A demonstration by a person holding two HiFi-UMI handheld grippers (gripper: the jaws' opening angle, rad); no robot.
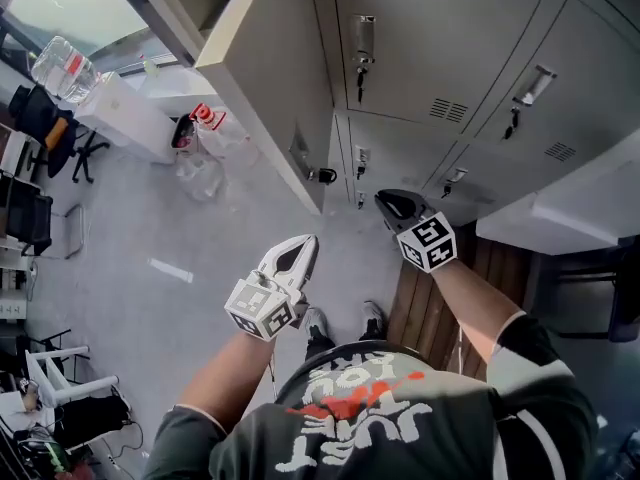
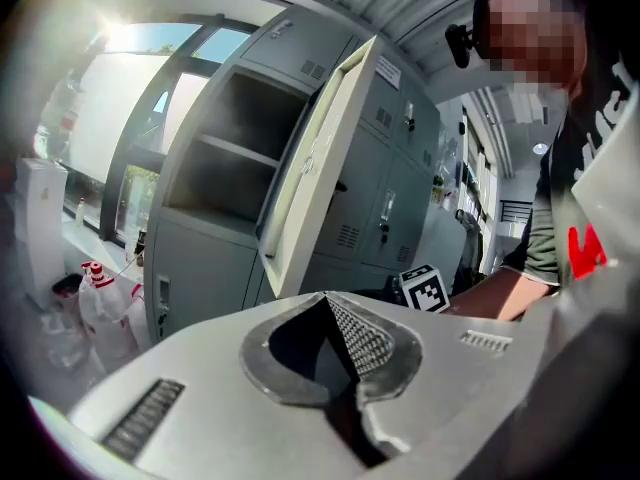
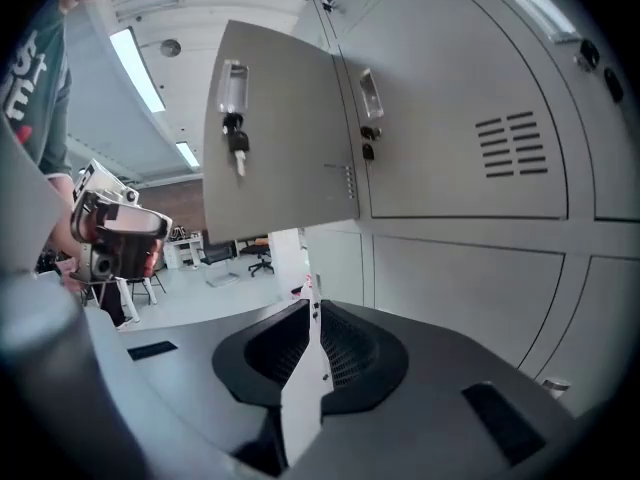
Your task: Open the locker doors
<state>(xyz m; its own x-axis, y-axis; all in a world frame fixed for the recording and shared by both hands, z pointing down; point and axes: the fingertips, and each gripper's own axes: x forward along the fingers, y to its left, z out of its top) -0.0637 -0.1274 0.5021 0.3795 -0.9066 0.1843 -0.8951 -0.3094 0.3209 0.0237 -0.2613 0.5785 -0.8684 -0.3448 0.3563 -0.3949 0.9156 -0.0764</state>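
A bank of grey lockers fills the top of the head view. One upper door stands swung wide open; the doors beside it are closed, with handles and keys. My white left gripper hangs shut and empty over the floor, below the open door's edge. My dark right gripper is shut and empty too, in front of the low closed doors. The left gripper view shows the open compartment and its door. The right gripper view shows that door with a key.
A water dispenser with a bottle and a clear bag of bottles stand left of the lockers. Office chairs line the far left. A wooden slatted bench and a pale tabletop lie to the right. My shoes are below.
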